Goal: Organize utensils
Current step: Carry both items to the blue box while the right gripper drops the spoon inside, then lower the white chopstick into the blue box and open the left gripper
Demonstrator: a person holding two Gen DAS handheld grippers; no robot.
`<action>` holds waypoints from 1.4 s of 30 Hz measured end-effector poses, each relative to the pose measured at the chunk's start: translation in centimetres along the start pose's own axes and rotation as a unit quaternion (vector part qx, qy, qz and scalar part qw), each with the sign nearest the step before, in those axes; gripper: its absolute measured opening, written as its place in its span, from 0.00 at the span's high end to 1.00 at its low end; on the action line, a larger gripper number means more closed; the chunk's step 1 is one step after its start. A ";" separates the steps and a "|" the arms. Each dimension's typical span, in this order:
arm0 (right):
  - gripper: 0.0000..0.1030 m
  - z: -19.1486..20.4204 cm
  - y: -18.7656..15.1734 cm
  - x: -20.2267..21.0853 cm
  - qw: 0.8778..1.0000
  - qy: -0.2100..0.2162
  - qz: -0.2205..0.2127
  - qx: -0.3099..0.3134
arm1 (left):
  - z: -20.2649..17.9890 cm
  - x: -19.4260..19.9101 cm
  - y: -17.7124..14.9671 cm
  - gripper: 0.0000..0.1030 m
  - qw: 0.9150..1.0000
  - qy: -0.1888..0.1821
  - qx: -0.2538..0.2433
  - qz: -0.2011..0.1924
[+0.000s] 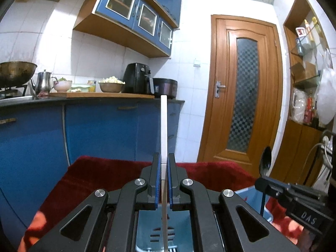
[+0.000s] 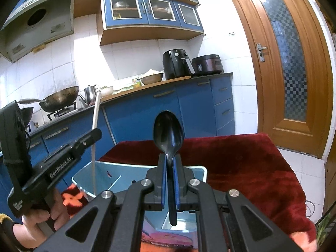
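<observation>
My left gripper point(image 1: 163, 163) is shut on a long white and silver utensil point(image 1: 163, 126) that stands upright, its lower end down inside a light blue utensil basket point(image 1: 145, 231). My right gripper point(image 2: 170, 163) is shut on a black plastic spoon point(image 2: 168, 128), bowl up, handle pointing down over the same basket point(image 2: 117, 175). In the left wrist view the right gripper point(image 1: 265, 180) and the spoon point(image 1: 265, 161) show at the right. In the right wrist view the left gripper point(image 2: 93, 135) and its utensil point(image 2: 95, 115) show at the left.
The basket sits on a table covered with a dark red cloth point(image 2: 241, 159). Behind it runs a blue kitchen counter point(image 1: 94, 126) with bowls, a kettle, an air fryer point(image 1: 138, 77) and a wok. A wooden door point(image 1: 245, 88) stands at the right.
</observation>
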State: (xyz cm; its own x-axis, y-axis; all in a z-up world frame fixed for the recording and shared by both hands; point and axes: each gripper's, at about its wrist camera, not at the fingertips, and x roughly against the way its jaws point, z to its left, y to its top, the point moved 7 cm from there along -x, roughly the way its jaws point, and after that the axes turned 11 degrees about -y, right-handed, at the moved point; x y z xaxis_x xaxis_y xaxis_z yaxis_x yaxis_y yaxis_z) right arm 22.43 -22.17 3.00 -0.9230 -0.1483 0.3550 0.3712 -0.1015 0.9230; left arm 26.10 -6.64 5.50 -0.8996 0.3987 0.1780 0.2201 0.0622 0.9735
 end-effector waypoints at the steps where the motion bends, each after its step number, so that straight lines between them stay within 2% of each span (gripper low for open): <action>1: 0.92 -0.1 -0.1 0.0 1.000 -0.001 0.004 -0.001 | 0.0 0.0 -0.3 0.94 1.000 -0.002 0.001 0.005; 5: 0.92 -0.2 -0.6 -0.1 1.000 -0.003 0.019 0.001 | 0.1 0.4 -1.4 0.94 0.999 -0.016 0.022 0.025; 13: 0.92 0.0 -2.0 0.2 0.999 -0.004 0.046 0.013 | 0.0 1.6 -2.4 0.94 0.998 -0.026 0.032 0.042; 14: 0.89 -0.1 -2.2 0.2 0.999 -0.005 0.050 0.014 | 0.0 1.7 -2.6 0.94 0.998 -0.026 0.031 0.043; 15: 0.82 -0.1 -2.3 0.3 0.999 -0.005 0.052 0.012 | 0.0 1.8 -2.7 0.94 0.998 -0.028 0.029 0.046; 20: 0.72 -0.6 -2.1 1.1 0.999 -0.004 0.048 -0.008 | -0.2 2.4 -3.5 0.94 0.997 -0.031 0.027 0.061; 21: 0.72 -0.6 -2.0 1.4 0.999 -0.004 0.044 -0.010 | -0.2 2.4 -3.5 0.91 0.997 -0.033 0.028 0.064; 24: 0.72 -0.6 -1.7 2.3 0.999 -0.005 0.037 -0.011 | -0.5 2.8 -3.6 0.85 0.996 -0.037 0.026 0.071; 34: 0.71 -0.1 -1.5 5.6 0.999 -0.008 0.030 -0.017 | -1.4 5.1 -3.8 0.85 0.994 -0.049 0.023 0.098; 42: 0.71 0.7 -2.3 8.7 0.999 -0.005 0.041 -0.020 | -1.6 8.0 -3.7 0.85 0.991 -0.053 0.029 0.121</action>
State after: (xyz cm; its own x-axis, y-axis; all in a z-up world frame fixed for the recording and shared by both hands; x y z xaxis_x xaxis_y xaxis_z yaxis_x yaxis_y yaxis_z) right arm 13.52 -22.54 4.10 -0.8907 -0.1474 0.4301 0.4483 -0.1278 0.8847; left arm 17.46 -5.15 3.60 -0.7743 0.5012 0.3863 0.4485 0.0040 0.8938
